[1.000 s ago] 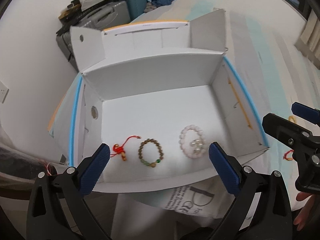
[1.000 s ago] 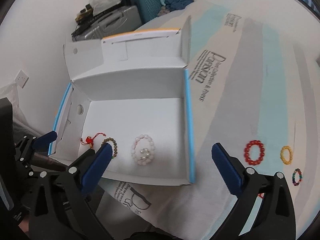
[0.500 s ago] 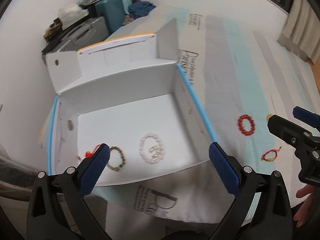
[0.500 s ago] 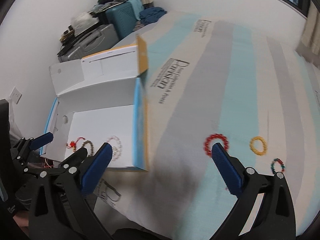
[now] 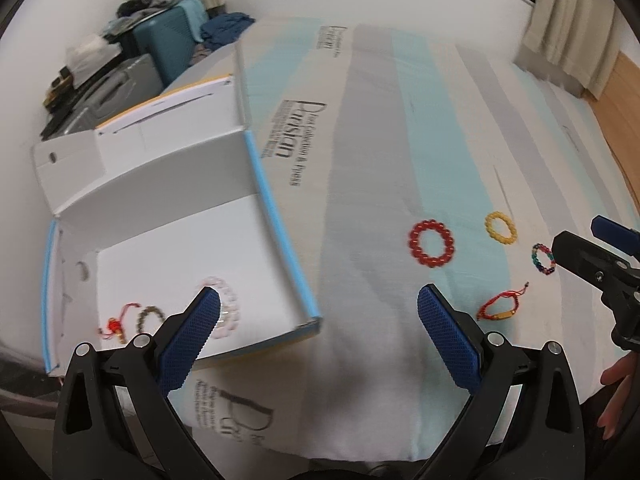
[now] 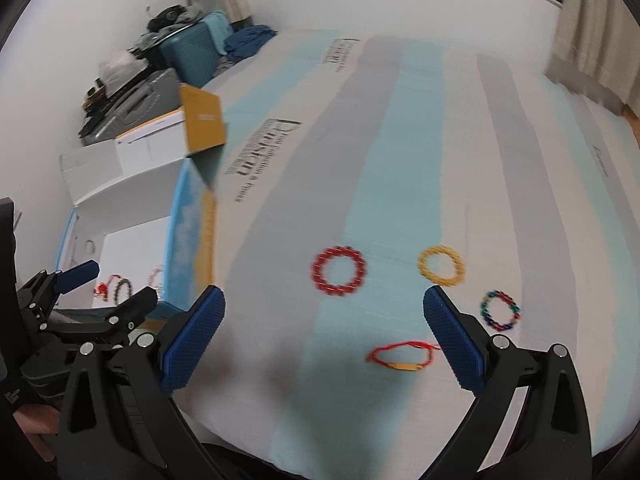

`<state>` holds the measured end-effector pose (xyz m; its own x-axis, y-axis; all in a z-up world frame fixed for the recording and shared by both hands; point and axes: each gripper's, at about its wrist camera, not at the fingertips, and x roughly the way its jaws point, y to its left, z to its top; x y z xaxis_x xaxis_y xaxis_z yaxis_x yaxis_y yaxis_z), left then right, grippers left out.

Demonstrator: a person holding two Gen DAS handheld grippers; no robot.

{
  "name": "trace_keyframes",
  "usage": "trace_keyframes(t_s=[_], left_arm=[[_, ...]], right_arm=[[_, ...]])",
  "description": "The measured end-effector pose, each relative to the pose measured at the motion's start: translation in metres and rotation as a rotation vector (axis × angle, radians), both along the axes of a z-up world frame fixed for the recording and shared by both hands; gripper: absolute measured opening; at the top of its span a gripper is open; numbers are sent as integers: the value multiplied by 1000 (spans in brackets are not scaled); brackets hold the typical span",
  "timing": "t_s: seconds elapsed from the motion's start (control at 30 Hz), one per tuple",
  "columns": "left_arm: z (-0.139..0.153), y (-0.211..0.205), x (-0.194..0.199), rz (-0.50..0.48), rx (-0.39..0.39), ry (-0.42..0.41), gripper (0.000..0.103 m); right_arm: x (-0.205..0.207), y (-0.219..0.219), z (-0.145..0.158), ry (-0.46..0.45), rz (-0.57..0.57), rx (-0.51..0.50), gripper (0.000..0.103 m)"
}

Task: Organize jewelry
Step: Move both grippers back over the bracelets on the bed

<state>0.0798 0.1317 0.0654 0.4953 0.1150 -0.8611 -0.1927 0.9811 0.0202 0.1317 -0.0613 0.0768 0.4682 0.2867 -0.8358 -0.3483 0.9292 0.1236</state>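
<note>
An open white box (image 5: 168,224) lies on the striped bed at the left. In it lie a white bead bracelet (image 5: 228,308), a brown bead bracelet (image 5: 150,316) and a red knotted cord (image 5: 116,324). On the bed lie a red bead bracelet (image 5: 432,242) (image 6: 340,270), a yellow bracelet (image 5: 500,227) (image 6: 441,265), a multicoloured bracelet (image 5: 543,258) (image 6: 500,309) and a red string bracelet (image 5: 500,308) (image 6: 400,356). My left gripper (image 5: 320,332) is open and empty over the box's right edge. My right gripper (image 6: 324,336) is open and empty, above the loose bracelets.
Suitcases (image 5: 160,44) and piled clothes stand against the wall behind the box. A curtain (image 5: 568,36) hangs at the far right. The box's blue-edged right wall (image 5: 280,232) stands between the boxed and the loose bracelets.
Both grippers have swung right, away from the box interior toward the loose bracelets on the bed. Both stayed open and empty.
</note>
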Motion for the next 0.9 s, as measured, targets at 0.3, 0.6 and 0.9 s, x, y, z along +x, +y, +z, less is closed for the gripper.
trace_keyframes(t_s=[0.3,0.6,0.9], left_arm=[[-28,-52,32,-82,2,15,97],[-66,-80,68,-120,-7,45,97],[-111,-88,100,-144,3,63,96]], right_arm=[[12,-59,-39,20,-70,-19,96],[22,-94,-85,24,-99,-57,96],[25,-98,-142,46,-60,-84,96]])
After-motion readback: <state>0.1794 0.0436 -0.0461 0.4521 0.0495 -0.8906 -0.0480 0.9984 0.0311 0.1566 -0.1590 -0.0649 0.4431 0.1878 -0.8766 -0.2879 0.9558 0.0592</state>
